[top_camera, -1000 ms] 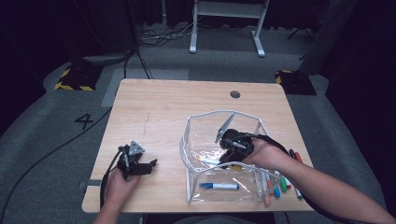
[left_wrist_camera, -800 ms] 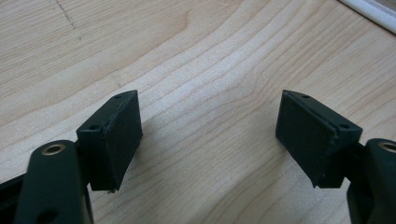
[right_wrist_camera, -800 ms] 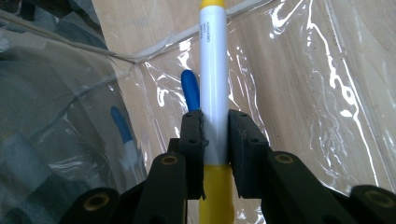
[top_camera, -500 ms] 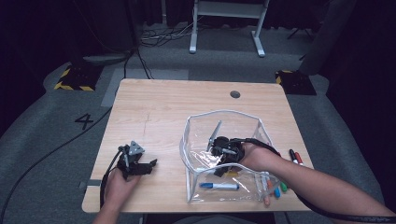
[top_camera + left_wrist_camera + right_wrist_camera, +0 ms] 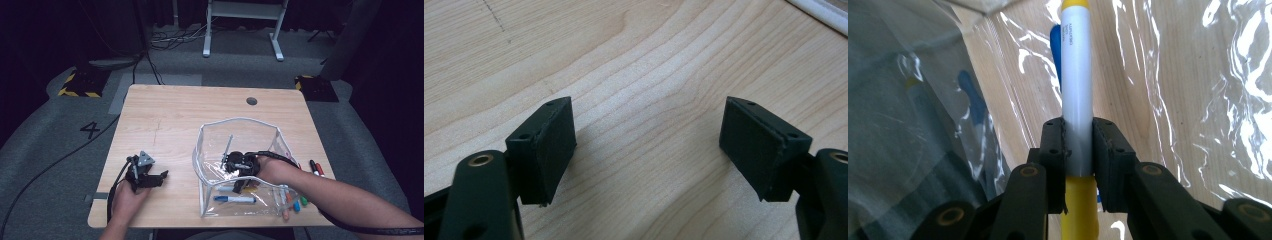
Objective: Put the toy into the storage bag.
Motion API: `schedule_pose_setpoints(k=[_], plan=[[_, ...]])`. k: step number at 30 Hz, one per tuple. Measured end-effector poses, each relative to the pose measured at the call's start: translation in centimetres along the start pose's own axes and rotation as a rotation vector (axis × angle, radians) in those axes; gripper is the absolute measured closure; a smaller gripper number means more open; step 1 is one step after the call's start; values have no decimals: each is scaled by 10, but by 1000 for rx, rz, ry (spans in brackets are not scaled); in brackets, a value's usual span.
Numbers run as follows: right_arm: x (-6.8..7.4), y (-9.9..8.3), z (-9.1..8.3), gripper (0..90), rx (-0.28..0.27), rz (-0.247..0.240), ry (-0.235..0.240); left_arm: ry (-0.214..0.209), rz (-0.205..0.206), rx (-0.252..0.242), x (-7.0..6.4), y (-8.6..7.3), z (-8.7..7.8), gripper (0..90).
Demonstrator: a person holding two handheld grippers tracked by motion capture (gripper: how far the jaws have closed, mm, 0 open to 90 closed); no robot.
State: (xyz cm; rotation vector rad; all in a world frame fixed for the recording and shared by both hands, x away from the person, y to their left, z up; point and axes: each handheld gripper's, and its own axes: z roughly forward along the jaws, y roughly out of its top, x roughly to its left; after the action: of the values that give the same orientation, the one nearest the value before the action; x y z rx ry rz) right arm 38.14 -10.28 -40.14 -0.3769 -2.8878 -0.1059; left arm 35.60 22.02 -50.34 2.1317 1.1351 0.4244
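Right hand-held gripper [image 5: 1078, 150] is clamped on a yellow-capped marker [image 5: 1076, 90], its white barrel pinched between both jaws and running straight up the middle of the right gripper view. In the high view, that hand-held gripper [image 5: 239, 170] sits at lower centre-right, inside the clear plastic pouch [image 5: 240, 125], which stands open on the bench [image 5: 175, 115]. A blue marker [image 5: 235, 199] lies on the pouch floor, toward the bottom edge of the frame. Further markers [image 5: 315, 167] lie outside the pouch, at its right. Left hand-held gripper [image 5: 649, 145] rests at the lower left of the bench, jaws spread wide over bare wood, gripping nothing.
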Motion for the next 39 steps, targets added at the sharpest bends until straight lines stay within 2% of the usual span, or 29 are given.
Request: schedule_pose_setpoints(k=[4,6,10,13,18,19,21,22,25,28,29,34,36,38,39], plan=[[-2,1,3,762,30,-4,-7,-1,-1,-1,0,0,0,227],[-4,1,4,762,52,0,-28,-1,-2,-2,0,0,0,227],[-7,3,8,762,84,10,-29,-2,-1,-2,0,0,0,227],[-4,8,9,762,75,-15,-23,-1,-1,-2,0,0,0,227],[-5,8,12,757,69,-4,-4,-2,-1,-2,0,0,0,227],[-5,8,12,744,78,1,1,-3,0,-2,0,0,0,226],[-7,8,14,615,71,18,13,-4,1,-2,0,0,0,225],[-10,8,14,589,65,27,13,-5,1,-1,0,0,0,225],[-13,7,7,509,26,60,10,-5,2,-1,0,0,0,225],[-16,5,-7,516,-56,74,-7,-4,3,1,0,0,0,225],[-16,3,-13,517,-78,84,-26,-4,3,1,0,0,0,225],[-14,-10,-51,513,-256,99,-91,-5,0,2,0,0,0,225],[-12,-18,-67,508,-335,112,-102,-4,2,2,0,0,0,225],[-7,-29,-85,504,-421,106,-126,-5,0,2,0,0,0,224],[-6,-34,-91,503,-447,109,-135,-4,2,3,0,0,0,224]])
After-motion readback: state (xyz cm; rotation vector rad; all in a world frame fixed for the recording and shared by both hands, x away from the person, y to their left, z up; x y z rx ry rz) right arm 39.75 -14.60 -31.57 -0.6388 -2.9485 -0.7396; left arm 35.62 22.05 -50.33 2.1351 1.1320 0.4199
